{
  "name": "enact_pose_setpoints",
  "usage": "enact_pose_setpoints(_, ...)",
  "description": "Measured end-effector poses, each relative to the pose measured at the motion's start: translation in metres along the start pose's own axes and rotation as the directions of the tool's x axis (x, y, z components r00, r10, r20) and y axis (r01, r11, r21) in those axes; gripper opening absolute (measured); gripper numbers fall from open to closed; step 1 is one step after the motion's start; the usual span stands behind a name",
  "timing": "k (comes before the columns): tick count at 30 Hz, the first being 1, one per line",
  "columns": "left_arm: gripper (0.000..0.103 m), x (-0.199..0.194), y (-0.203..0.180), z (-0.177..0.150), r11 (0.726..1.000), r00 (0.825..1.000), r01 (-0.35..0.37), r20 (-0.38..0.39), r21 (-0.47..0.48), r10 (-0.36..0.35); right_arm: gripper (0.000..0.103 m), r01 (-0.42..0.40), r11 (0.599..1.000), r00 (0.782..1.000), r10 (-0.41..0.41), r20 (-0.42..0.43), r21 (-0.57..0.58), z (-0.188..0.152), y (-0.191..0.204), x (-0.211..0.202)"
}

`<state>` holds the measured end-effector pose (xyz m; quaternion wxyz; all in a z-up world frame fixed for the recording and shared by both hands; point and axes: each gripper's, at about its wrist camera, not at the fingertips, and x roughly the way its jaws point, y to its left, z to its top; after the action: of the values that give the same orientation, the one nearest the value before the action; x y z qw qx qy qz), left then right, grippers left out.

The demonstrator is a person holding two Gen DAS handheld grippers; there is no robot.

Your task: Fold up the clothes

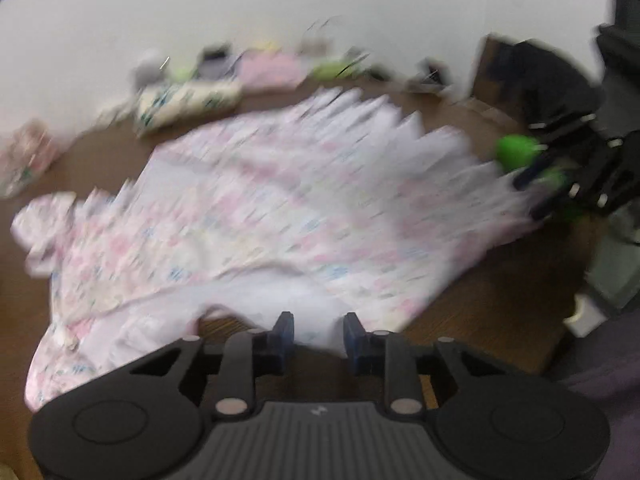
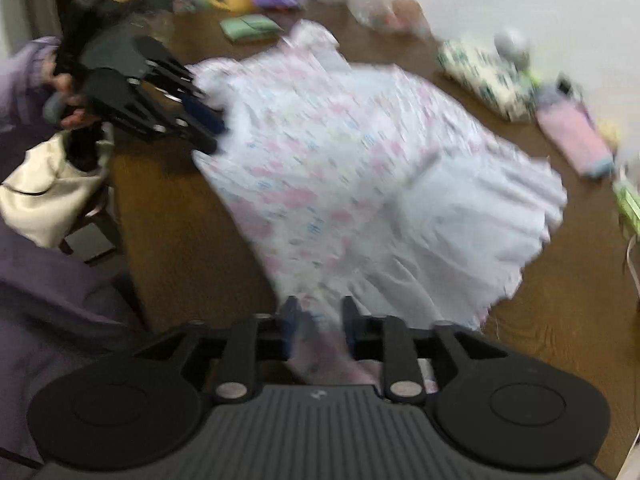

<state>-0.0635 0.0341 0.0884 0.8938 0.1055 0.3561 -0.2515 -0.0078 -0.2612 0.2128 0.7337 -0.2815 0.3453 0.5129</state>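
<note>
Fingers, L: left gripper (image 1: 318, 334) jaws partly apart; white hem of the garment (image 1: 280, 208) lies between/just ahead of them, pads not seen pressing on it. Blur; no firm grip visible.
Fingers, R: right gripper (image 2: 318, 330) likewise partly apart; a pink-white fold of cloth sits in the gap, looks loose rather than pinched.
Garment: pale dress w/ pink-blue print, spread flat on the brown surface (image 1: 472, 304), reaching from both fingertips outward; ruffled skirt edge toward R fingers, sleeve/bodice end toward L fingers.
Opposite gripper, as seen: from left wrist view, R unit w/ green pads (image 1: 520, 152) at the garment's far-right edge; from right wrist view, L unit w/ blue pads (image 2: 204, 116) at the far-left edge, a hand (image 2: 68, 100) in a lilac sleeve (image 2: 24, 68) behind it.
Beyond fingertips: folded items along the wall, e.g. patterned bundle (image 2: 484, 76), pink piece (image 2: 572, 140), green piece (image 2: 248, 28).
Step (est.): between folds; cloth appears let go, one edge each side.
Next move calls for: re-seating both jaws on matching edges/corners, closing fully, then lifting evenly so the fold lands square.
Pose: both units tilted steeply down toward the surface, on opposite sides of the garment, angled inward.
</note>
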Motion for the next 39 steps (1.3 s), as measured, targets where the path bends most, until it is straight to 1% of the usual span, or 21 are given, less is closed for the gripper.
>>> enact_pose_setpoints(1,0.053,-0.003,-0.007,-0.001,0.999,0.999,0.032,0.032,0.042,-0.034,0.053,-0.013,1.000,1.000,0.013,0.016,-0.026,-0.002,0.006,-0.002)
enact_pose_setpoints(2,0.064,-0.001,-0.015,-0.002,0.995,0.998,0.035,0.043,0.092,-0.039,0.053,-0.009,0.999,1.000,0.009,0.012,-0.046,-0.003,0.010,0.001)
enact_pose_setpoints(4,0.063,0.007,-0.031,-0.004,0.980,0.998,0.012,0.051,0.200,-0.022,0.046,0.033,0.996,0.999,-0.034,-0.016,-0.080,-0.005,0.018,0.012)
enact_pose_setpoints(5,0.058,0.013,-0.035,-0.005,0.973,0.999,-0.006,0.041,0.229,-0.004,0.042,0.046,0.995,0.998,-0.048,-0.028,-0.088,-0.006,0.020,0.016)
enact_pose_setpoints(6,0.043,0.021,-0.034,-0.005,0.973,1.000,-0.019,0.022,0.228,0.014,0.033,0.046,0.996,0.998,-0.049,-0.035,-0.079,-0.007,0.018,0.018)
enact_pose_setpoints(7,0.037,0.026,-0.030,-0.005,0.979,1.000,-0.016,0.018,0.206,0.013,0.024,0.047,0.996,0.998,-0.050,-0.042,-0.071,-0.008,0.016,0.021)
enact_pose_setpoints(9,0.009,0.031,-0.018,-0.004,0.990,1.000,0.014,0.011,0.139,-0.015,0.017,0.047,0.997,0.998,-0.050,-0.046,-0.054,-0.012,0.012,0.024)
enact_pose_setpoints(12,0.001,0.030,-0.004,-0.005,0.995,0.998,0.059,0.000,0.080,-0.060,0.004,0.033,0.998,0.999,-0.034,-0.036,-0.052,-0.015,0.011,0.022)
enact_pose_setpoints(13,0.001,0.028,0.000,-0.006,0.995,0.997,0.082,-0.003,0.065,-0.082,0.003,0.022,0.998,0.999,-0.024,-0.031,-0.054,-0.015,0.011,0.019)
enact_pose_setpoints(17,0.000,0.007,0.015,-0.002,0.987,0.988,0.151,0.033,0.049,-0.153,0.002,-0.050,0.997,0.999,0.050,-0.004,-0.066,-0.009,0.005,-0.001)
enact_pose_setpoints(22,0.000,0.006,0.038,0.046,0.991,0.992,0.077,0.092,0.113,-0.088,0.002,-0.074,0.996,0.997,0.075,0.031,-0.040,0.012,-0.031,-0.008)
enact_pose_setpoints(25,0.000,0.028,0.056,0.081,0.991,0.994,0.023,0.100,0.133,-0.037,0.002,-0.027,0.999,0.999,0.029,0.036,-0.042,0.033,-0.059,0.001)
enact_pose_setpoints(27,0.000,0.048,0.069,0.097,0.991,0.997,0.005,0.081,0.135,-0.016,0.002,0.015,0.999,1.000,-0.013,0.025,-0.049,0.046,-0.076,0.014)
enact_pose_setpoints(29,0.000,0.068,0.081,0.103,0.991,0.998,-0.036,0.050,0.126,0.030,0.003,0.066,0.996,0.998,-0.065,0.006,-0.056,0.056,-0.090,0.030)
enact_pose_setpoints(31,0.001,0.086,0.091,0.100,0.994,0.998,-0.062,-0.006,0.094,0.062,0.011,0.145,0.988,0.989,-0.146,-0.018,-0.056,0.064,-0.101,0.051)
enact_pose_setpoints(32,0.006,0.090,0.095,0.097,0.993,0.995,-0.090,-0.029,0.076,0.092,0.013,0.186,0.981,0.982,-0.187,-0.025,-0.055,0.067,-0.105,0.059)
enact_pose_setpoints(34,0.008,0.092,0.103,0.090,0.986,0.984,-0.165,-0.069,0.041,0.167,0.028,0.264,0.963,0.964,-0.265,-0.006,-0.061,0.070,-0.109,0.063)
enact_pose_setpoints(35,0.011,0.084,0.108,0.085,0.984,0.982,-0.179,-0.064,0.014,0.179,0.031,0.287,0.956,0.958,-0.286,0.022,-0.052,0.072,-0.110,0.057)
enact_pose_setpoints(36,0.016,0.071,0.113,0.080,0.984,0.984,-0.177,-0.043,-0.019,0.176,0.032,0.301,0.953,0.953,-0.299,0.049,-0.043,0.072,-0.110,0.050)
enact_pose_setpoints(37,0.016,0.057,0.117,0.073,0.983,0.984,-0.178,-0.019,-0.045,0.177,0.032,0.297,0.954,0.953,-0.294,0.075,-0.033,0.072,-0.108,0.040)
enact_pose_setpoints(39,0.029,0.027,0.120,0.058,0.979,0.982,-0.185,0.033,-0.087,0.188,0.032,0.253,0.967,0.963,-0.250,0.104,-0.018,0.069,-0.101,0.024)
